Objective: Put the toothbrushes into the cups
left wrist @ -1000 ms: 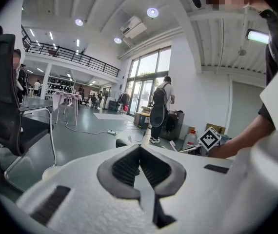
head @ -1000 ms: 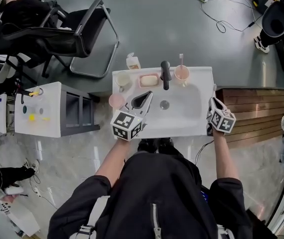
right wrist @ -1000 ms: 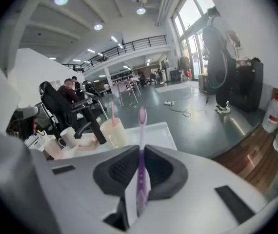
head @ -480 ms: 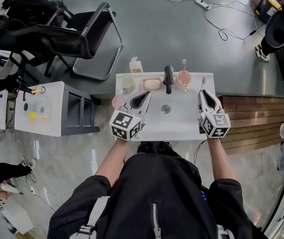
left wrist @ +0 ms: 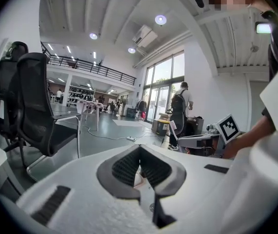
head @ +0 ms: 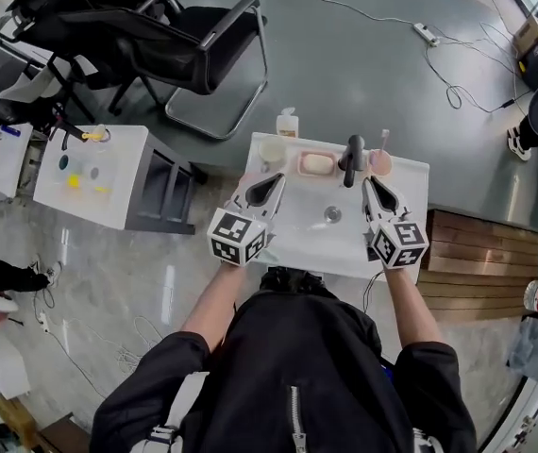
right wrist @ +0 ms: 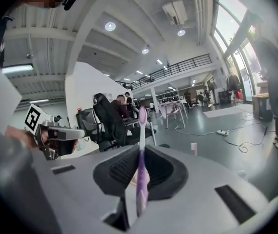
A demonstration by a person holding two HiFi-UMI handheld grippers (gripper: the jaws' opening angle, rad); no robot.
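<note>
Purple toothbrush (right wrist: pixel 141 145) stands clamped between the jaws of the right gripper (head: pixel 376 187), bristle head up and handle end hanging below the pads, over the right half of the white washbasin (head: pixel 318 251). The left gripper (head: pixel 271 183) hovers over the basin's left side with its jaws pressed together on nothing.

The step in hand looks like the carry to a cup. A pink cup (head: pixel 379 162) just ahead of the right gripper already has a brush in it; a pale cup (head: pixel 272 149) at the back left, beyond the black faucet (head: pixel 354 154) and the pink soap dish (head: pixel 316 163), appears empty. Whichever the person picks, the purple toothbrush should be kept upright and its handle end brought squarely over the cup's mouth. It should then be lowered until the end is well inside the rim, and only then should the jaws part — a release too high would probably let the brush bounce out or knock a light cup over. Going to the pale cup means passing the faucet without clipping it, and the idle left gripper could steady that cup.

The basin's ledge is narrow and crowded, with a small bottle (head: pixel 289 121) behind the pale cup. Around it lies a grey polished floor with cables (head: pixel 439 74), a black office chair (head: pixel 193 36), a white side table (head: pixel 90 163) and wooden slats (head: pixel 477 253) — a tall, open hall with ceiling lights.
</note>
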